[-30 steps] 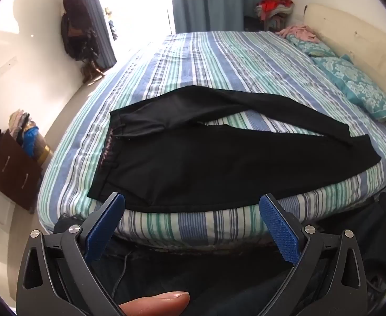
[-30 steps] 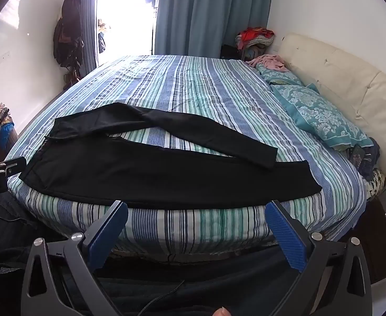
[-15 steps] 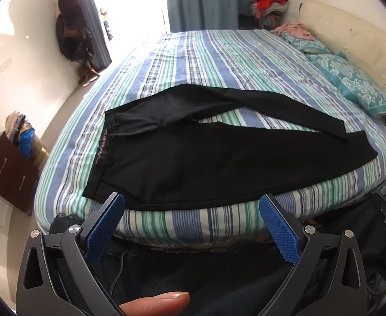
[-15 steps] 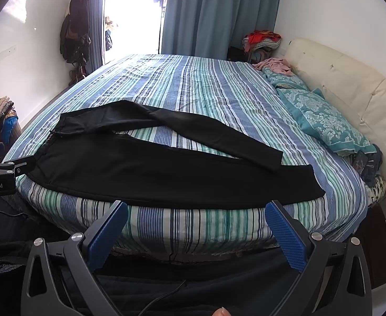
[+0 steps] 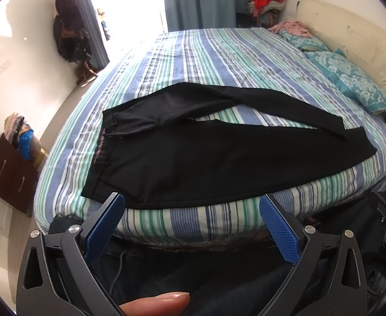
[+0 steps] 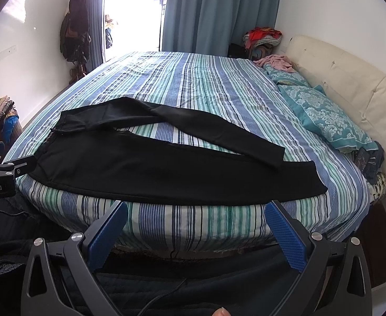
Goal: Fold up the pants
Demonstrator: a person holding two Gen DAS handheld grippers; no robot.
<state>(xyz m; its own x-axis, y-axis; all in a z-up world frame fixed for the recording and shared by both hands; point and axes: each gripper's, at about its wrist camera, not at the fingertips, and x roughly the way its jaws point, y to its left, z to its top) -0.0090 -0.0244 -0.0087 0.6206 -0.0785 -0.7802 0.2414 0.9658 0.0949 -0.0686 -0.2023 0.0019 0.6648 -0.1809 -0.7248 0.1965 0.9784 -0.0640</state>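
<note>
The black pants [image 5: 219, 158] lie spread along the near edge of the striped bed [image 5: 219, 52], looking soft, light and limp, best pinched at waistband and hem, while the left gripper [image 5: 190, 210] and right gripper [image 6: 197, 218] hover wide and empty.

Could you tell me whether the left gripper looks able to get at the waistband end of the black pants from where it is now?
Probably yes: the left gripper is open, and the pants' waistband lies flat near the bed edge with nothing in between.
</note>
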